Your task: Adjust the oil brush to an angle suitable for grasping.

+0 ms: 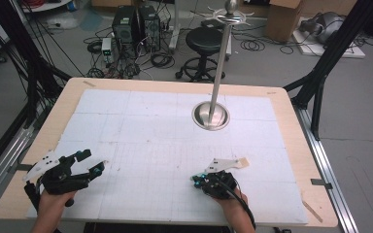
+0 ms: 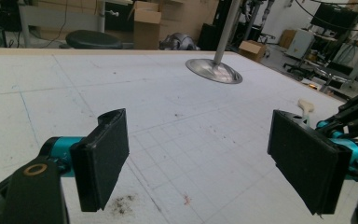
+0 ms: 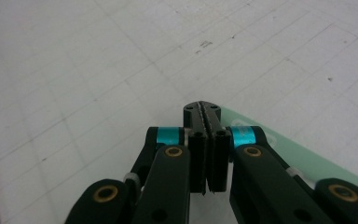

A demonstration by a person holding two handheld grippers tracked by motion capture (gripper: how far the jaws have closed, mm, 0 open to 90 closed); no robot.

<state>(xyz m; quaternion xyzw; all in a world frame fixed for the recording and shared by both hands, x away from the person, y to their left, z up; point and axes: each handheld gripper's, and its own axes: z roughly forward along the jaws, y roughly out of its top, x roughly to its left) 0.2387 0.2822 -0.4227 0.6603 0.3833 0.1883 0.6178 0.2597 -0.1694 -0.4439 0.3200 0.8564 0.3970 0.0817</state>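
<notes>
My left gripper (image 1: pixel 92 162) rests at the near left of the white gridded mat (image 1: pixel 150 131), held in a hand. Its jaws stand wide open with nothing between them; in the left gripper view (image 2: pixel 205 158) only bare mat lies between the two black pads (image 2: pixel 102 158). My right gripper (image 1: pixel 196 179) sits low at the near middle-right of the mat, in the other hand. In the right gripper view (image 3: pixel 206 140) its jaws are pressed together and hold nothing.
A metal stand with a round base (image 1: pixel 211 116) and a tall pole rises at the far middle-right of the mat, also seen ahead in the left gripper view (image 2: pixel 213 71). Beyond the wooden table's (image 1: pixel 291 121) edge are a stool (image 1: pixel 204 41), computers and cables on the floor.
</notes>
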